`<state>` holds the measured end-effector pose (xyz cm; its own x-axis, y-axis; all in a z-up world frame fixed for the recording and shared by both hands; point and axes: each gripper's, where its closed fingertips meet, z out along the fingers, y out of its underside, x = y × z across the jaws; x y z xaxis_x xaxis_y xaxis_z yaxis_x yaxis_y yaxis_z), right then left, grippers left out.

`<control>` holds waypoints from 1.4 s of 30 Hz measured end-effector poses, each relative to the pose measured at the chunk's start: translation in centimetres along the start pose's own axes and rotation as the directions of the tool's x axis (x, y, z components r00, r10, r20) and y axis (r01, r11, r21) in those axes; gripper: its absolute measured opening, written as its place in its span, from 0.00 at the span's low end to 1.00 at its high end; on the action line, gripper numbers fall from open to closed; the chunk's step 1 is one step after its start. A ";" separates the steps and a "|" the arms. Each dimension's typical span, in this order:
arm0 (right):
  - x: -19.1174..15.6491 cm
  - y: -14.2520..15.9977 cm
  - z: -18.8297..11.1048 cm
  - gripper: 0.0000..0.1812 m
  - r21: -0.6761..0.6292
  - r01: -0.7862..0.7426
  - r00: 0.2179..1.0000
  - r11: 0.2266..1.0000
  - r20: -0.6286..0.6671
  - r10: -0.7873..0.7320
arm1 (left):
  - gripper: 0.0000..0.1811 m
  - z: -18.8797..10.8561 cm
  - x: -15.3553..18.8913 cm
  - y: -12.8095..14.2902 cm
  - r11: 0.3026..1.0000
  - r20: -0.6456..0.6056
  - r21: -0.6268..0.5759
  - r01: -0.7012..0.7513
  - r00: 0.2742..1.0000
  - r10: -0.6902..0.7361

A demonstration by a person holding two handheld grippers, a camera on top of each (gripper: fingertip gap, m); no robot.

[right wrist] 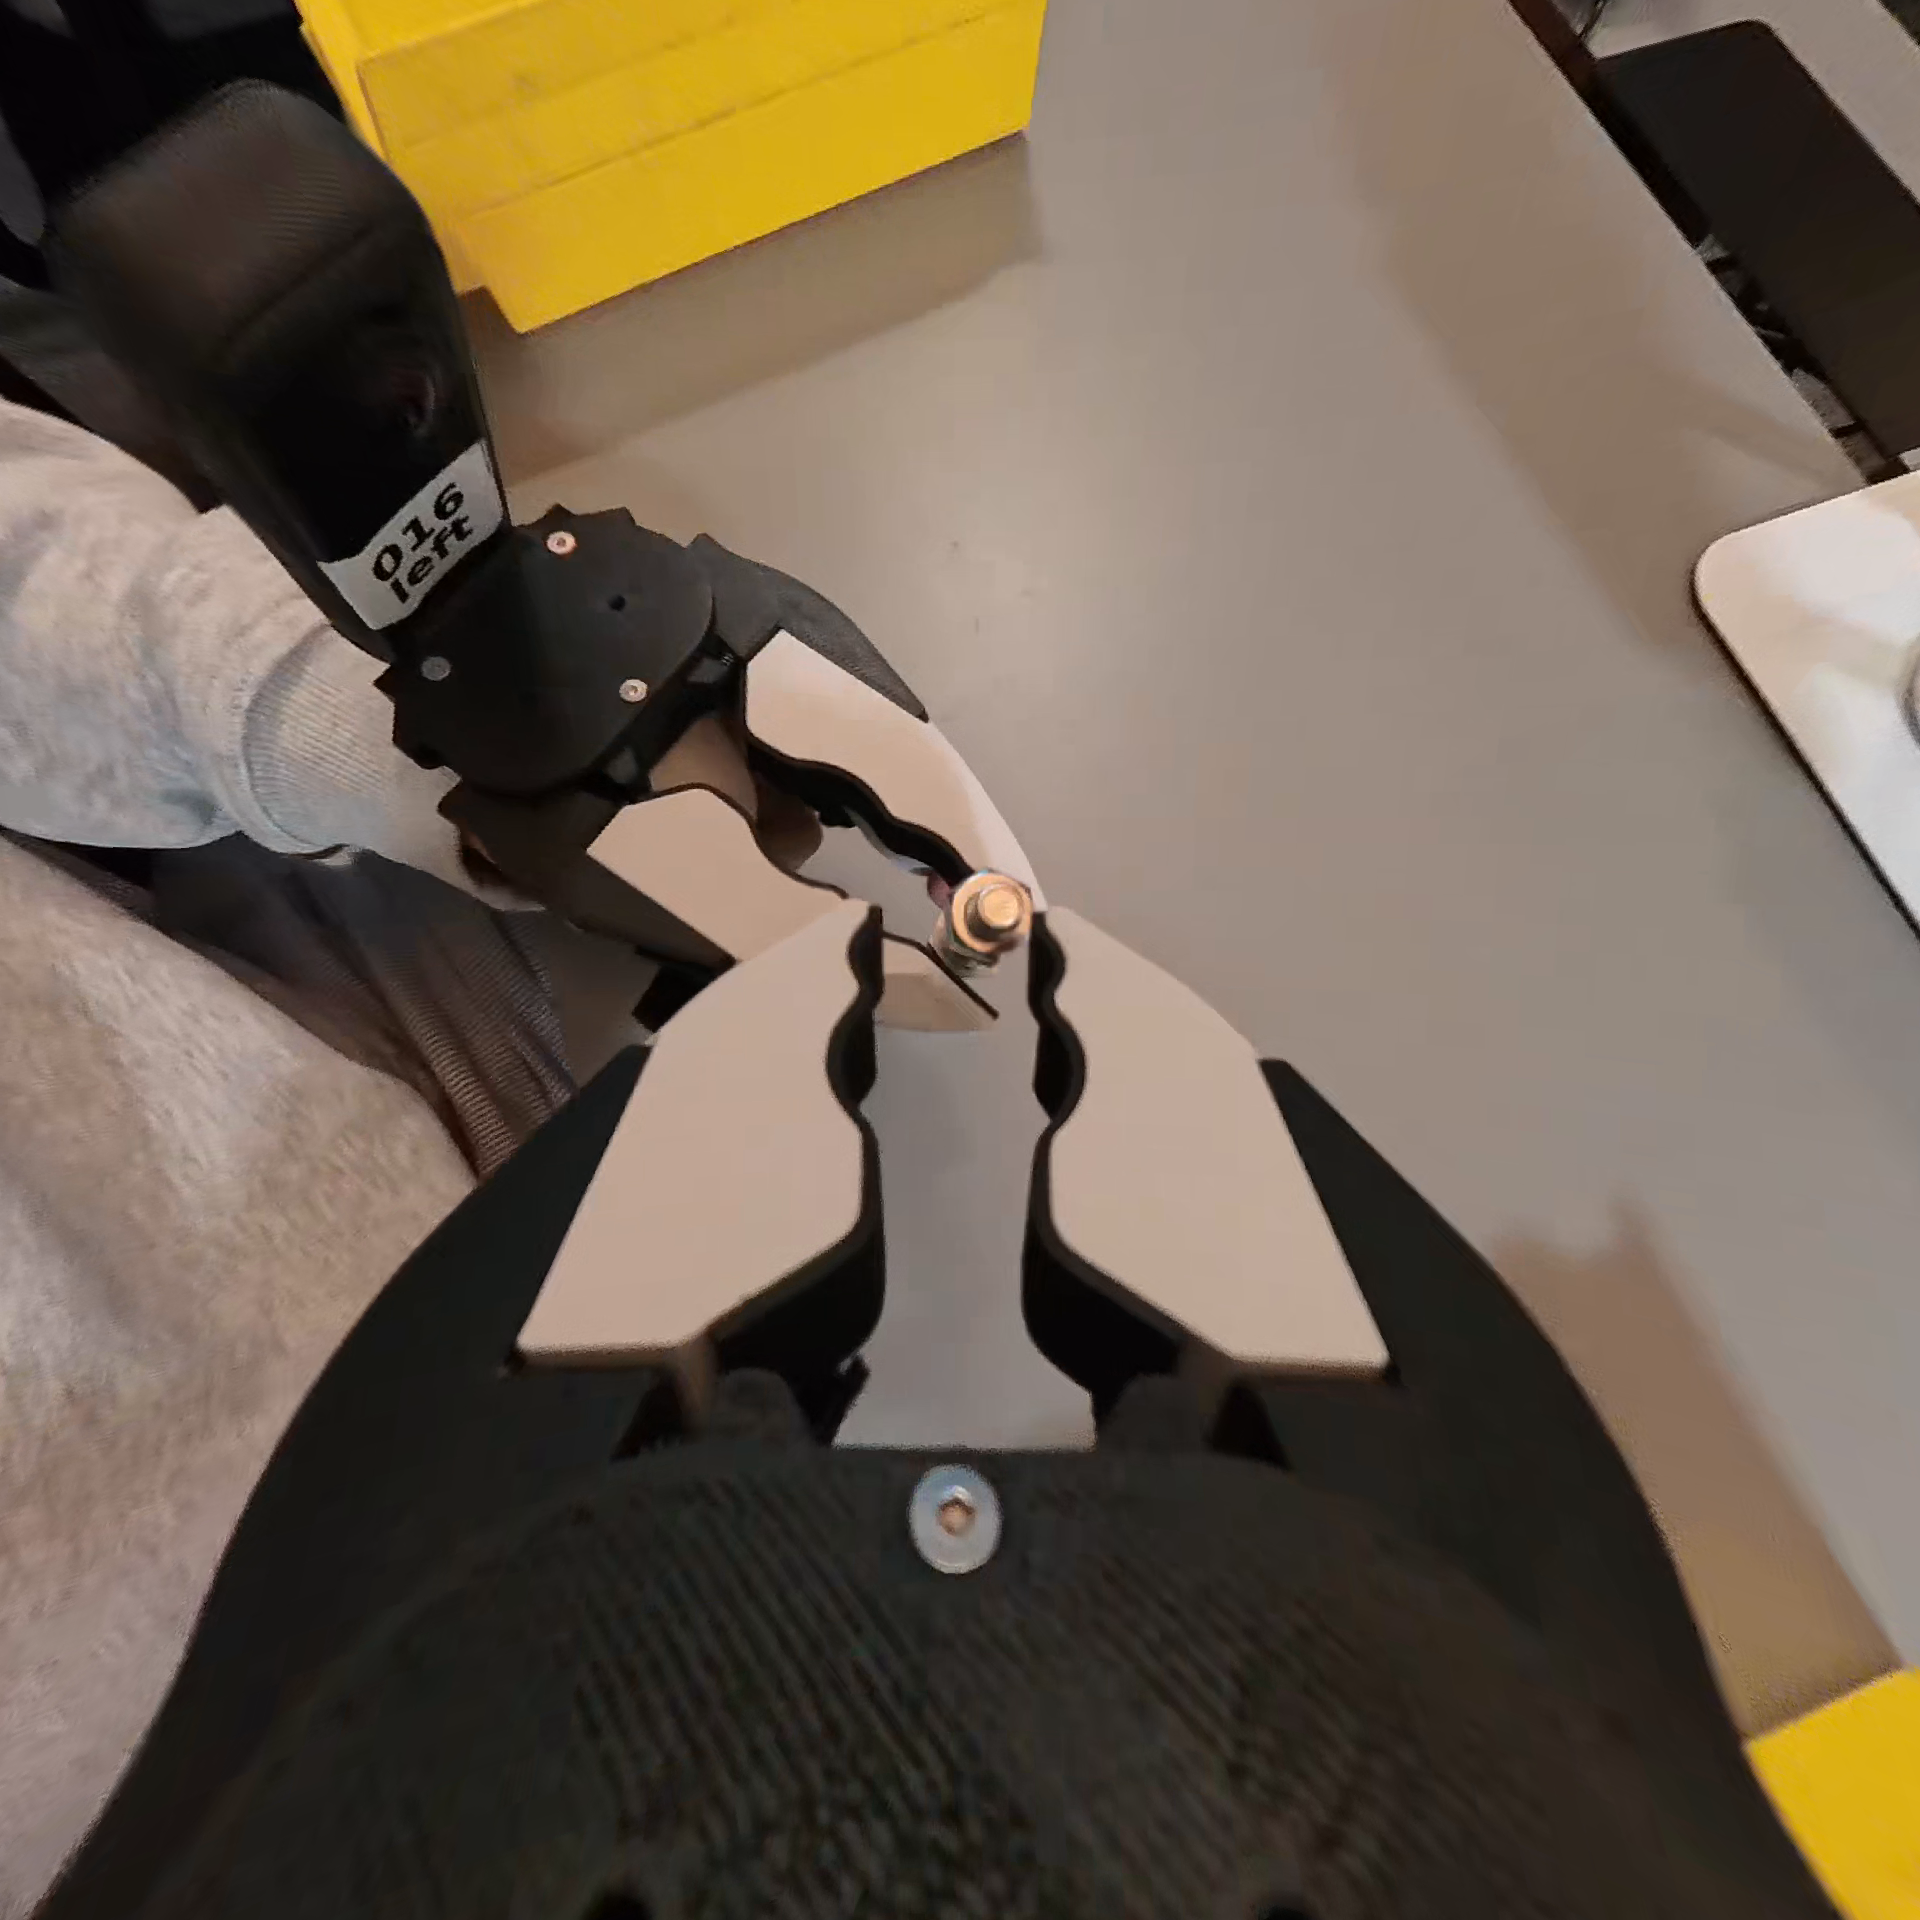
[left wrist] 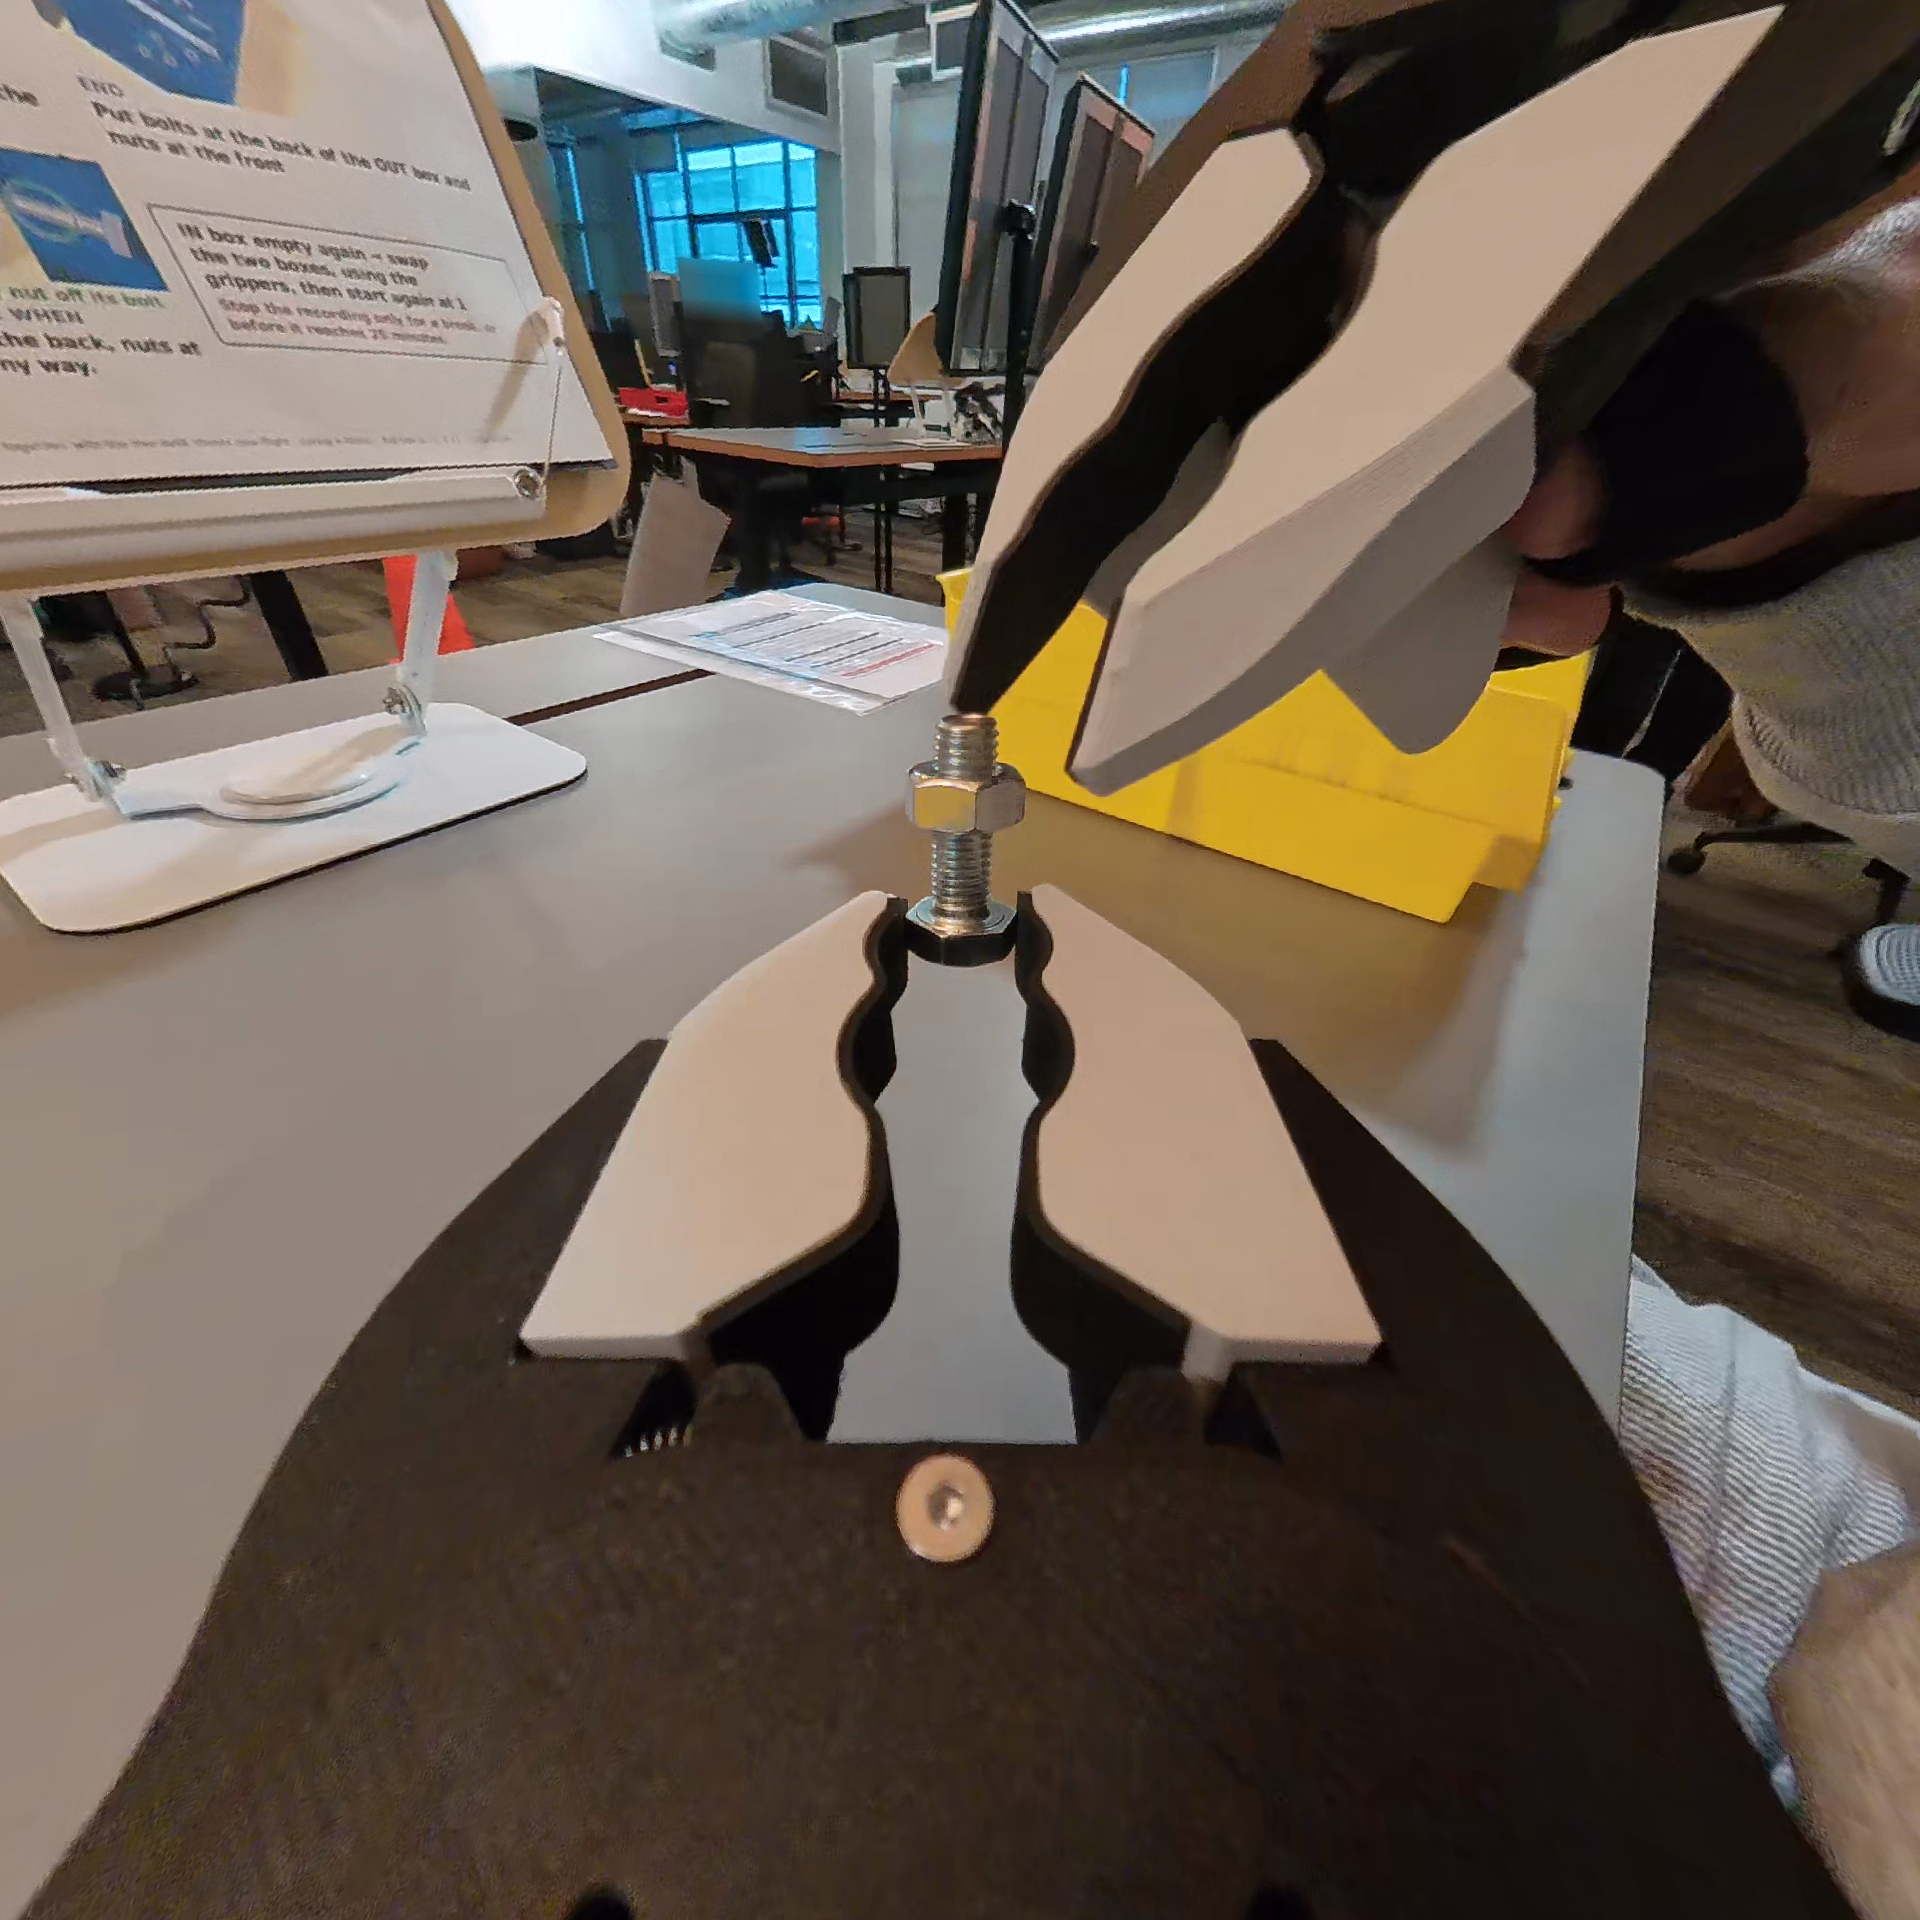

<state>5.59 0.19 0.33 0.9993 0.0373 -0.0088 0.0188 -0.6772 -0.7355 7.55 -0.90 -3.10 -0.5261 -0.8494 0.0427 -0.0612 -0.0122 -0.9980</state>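
Observation:
My left gripper [left wrist: 954, 914] is shut on the head of a steel bolt [left wrist: 962, 868] and holds it upright just above the grey table [left wrist: 364, 1091]. A hex nut [left wrist: 966, 798] sits on the thread near the bolt's top. My right gripper [left wrist: 1023, 727] comes down from the upper right, open, with one fingertip touching the bolt's top end and the other to the right of the nut. In the right wrist view the bolt [right wrist: 995, 914] shows end-on between the tips of my right gripper [right wrist: 954, 920], close to the right tip. The left gripper [right wrist: 987, 956] reaches in from the left.
A yellow bin [left wrist: 1351, 821] stands just behind the bolt; it also shows in the right wrist view [right wrist: 675, 156]. A corner of another yellow bin [right wrist: 1849, 1787] is at lower right. A white document stand [left wrist: 291, 800] holds an instruction sheet at left. A sleeved paper [left wrist: 790, 639] lies farther back.

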 end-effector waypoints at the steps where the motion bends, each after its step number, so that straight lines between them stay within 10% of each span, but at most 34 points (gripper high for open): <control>1: -0.1 0.1 0.0 0.14 0.001 -0.006 1.000 1.000 0.003 0.006 | 0.12 0.0 0.2 0.1 1.000 -0.003 -0.003 -0.017 1.000 0.017; 42: -1.3 2.2 0.1 0.13 -0.089 0.179 0.984 0.980 -0.009 -0.180 | 0.12 0.3 3.1 0.6 0.997 -0.134 -0.013 -0.074 0.988 0.071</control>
<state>4.33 -1.29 -1.31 0.9798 0.1521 0.1297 0.1998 -0.7223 -0.6621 6.14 -3.71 -3.56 -0.6377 -0.7699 -0.0230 -0.0331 0.0572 -0.9978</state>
